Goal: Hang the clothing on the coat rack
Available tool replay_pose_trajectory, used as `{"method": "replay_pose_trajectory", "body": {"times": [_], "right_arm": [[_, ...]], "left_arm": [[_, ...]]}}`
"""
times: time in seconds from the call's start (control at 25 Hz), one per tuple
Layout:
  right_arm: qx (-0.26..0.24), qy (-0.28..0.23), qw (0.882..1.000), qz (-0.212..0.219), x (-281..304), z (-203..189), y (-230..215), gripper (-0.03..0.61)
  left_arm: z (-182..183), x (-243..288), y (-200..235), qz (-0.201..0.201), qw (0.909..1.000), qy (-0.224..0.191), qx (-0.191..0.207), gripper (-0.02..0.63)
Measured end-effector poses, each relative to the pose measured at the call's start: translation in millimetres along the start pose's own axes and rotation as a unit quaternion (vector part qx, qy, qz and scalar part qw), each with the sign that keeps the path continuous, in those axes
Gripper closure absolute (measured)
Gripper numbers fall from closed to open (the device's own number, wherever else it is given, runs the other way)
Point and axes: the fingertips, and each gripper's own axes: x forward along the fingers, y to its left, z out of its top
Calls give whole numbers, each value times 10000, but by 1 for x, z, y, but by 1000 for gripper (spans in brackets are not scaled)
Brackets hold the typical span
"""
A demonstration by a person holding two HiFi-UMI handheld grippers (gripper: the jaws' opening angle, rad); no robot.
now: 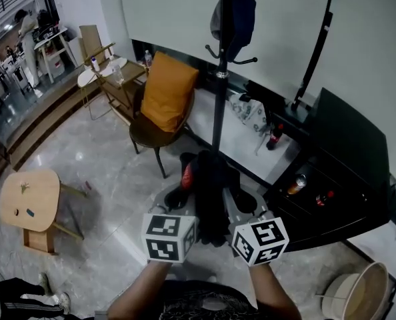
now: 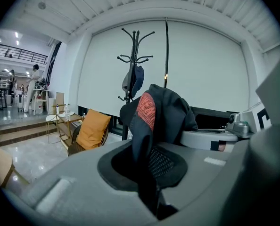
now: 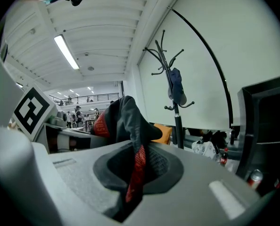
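Note:
A black garment (image 1: 210,187) with a red patch hangs bunched between my two grippers, low in the head view. My left gripper (image 1: 193,211) is shut on its left side, and the cloth rises out of the jaws (image 2: 152,192) as a dark fold with the red patch (image 2: 147,111). My right gripper (image 1: 230,212) is shut on the other side, pinching a red-edged strip (image 3: 133,192). The black coat rack (image 1: 218,105) stands just beyond the garment. A dark blue item (image 1: 235,19) hangs from one of its upper hooks. The rack also shows in both gripper views (image 2: 133,65) (image 3: 172,84).
A chair with an orange cushion (image 1: 166,92) stands left of the rack. A round wooden table (image 1: 28,199) is at far left. A black low cabinet (image 1: 345,172) with cans and bottles is at right, a curved black pole (image 1: 318,45) behind it, a white bucket (image 1: 358,292) at bottom right.

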Motion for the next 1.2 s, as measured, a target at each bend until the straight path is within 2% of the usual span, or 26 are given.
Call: {"method": "replay_pose_trajectory", "body": {"times": [0.36, 0.8, 1.2], "right_arm": [[6, 88, 9993, -376, 66, 6, 4, 552], [-78, 125, 9968, -790, 128, 21, 28, 552], [-128, 100, 9933, -1142, 161, 29, 40, 552]], "left_arm": [[15, 39, 59, -393, 9992, 77, -10, 583], [37, 57, 125, -805, 9968, 15, -11, 583], [46, 71, 162, -1113, 9938, 15, -7, 583]]}}
